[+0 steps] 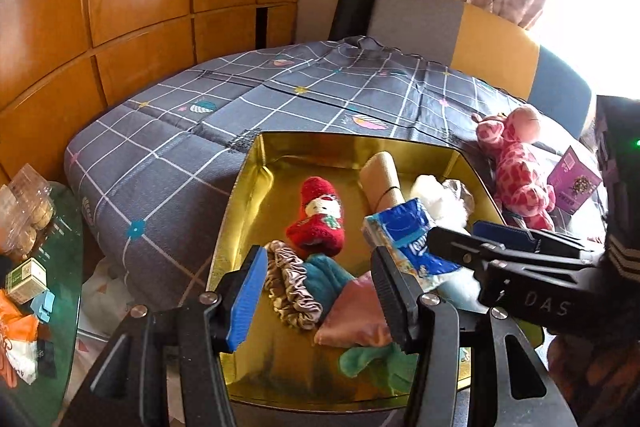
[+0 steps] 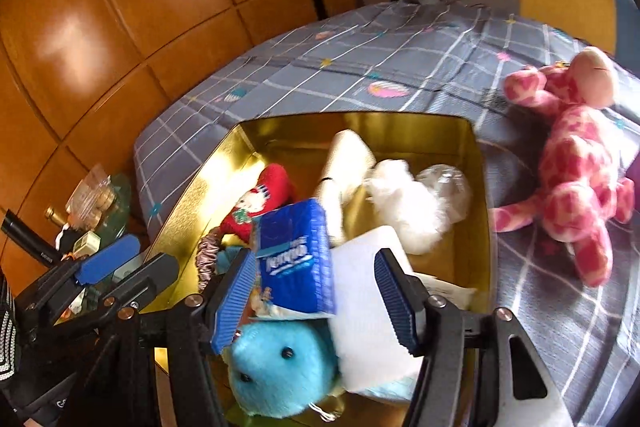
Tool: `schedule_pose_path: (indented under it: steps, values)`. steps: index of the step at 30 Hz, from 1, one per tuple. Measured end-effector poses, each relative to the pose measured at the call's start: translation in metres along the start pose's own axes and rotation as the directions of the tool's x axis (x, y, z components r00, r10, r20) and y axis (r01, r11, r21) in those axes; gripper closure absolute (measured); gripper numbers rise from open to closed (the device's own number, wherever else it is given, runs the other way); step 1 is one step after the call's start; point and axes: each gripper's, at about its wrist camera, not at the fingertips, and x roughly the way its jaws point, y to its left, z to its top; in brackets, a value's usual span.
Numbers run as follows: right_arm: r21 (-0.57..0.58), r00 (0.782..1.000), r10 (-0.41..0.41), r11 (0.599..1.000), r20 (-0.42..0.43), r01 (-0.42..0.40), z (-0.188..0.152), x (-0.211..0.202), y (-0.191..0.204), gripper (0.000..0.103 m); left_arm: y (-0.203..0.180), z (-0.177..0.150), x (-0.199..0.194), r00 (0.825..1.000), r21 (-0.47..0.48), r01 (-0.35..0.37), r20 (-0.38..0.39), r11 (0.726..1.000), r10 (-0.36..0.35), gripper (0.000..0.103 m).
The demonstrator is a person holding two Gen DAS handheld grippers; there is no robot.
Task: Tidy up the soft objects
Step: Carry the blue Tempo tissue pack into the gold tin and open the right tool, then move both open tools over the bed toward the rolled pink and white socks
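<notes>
A gold box (image 1: 256, 163) (image 2: 478, 187) sits on a grey checked cloth. It holds a red Santa sock (image 1: 318, 223) (image 2: 260, 203), a beige roll (image 1: 378, 179), a white fluffy toy (image 2: 412, 215), a satin scrunchie (image 1: 292, 287), teal and pink cloths and a blue plush (image 2: 280, 367). A blue tissue pack (image 1: 404, 239) (image 2: 296, 263) hangs loose between the fingers of my right gripper (image 2: 316, 299) (image 1: 464, 239), which is open. My left gripper (image 1: 320, 291) is open and empty above the box's near side. A pink giraffe plush (image 1: 516, 167) (image 2: 572, 179) lies right of the box.
A white flat pack (image 2: 372, 299) lies in the box by the blue plush. A purple carton (image 1: 572, 183) stands right of the giraffe. A glass side table (image 1: 60, 267) at left carries snacks and small boxes. Wooden panels and a padded headboard stand behind.
</notes>
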Motion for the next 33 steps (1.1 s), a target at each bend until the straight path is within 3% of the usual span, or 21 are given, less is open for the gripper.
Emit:
schedule_pose_path:
  steps: [13,21,33]
  values:
    - [0.067,0.978,-0.168,0.985,0.119,0.161,-0.017,-0.062,-0.043,0.041,-0.018,-0.007,-0.003,1.0,0.049,0.025,0.004,0.998,-0.025,0.048]
    - [0.063,0.948,-0.276,0.961,0.159,0.269,-0.037,-0.108,-0.085,0.041,-0.03,-0.007,-0.008,0.999,0.078,0.032,0.011,0.996,-0.033,0.048]
    - [0.174,0.89,-0.419,0.904,0.179,0.391,-0.062,-0.165,-0.155,0.041,-0.067,-0.006,-0.02,0.996,0.176,0.077,0.024,0.981,-0.082,0.048]
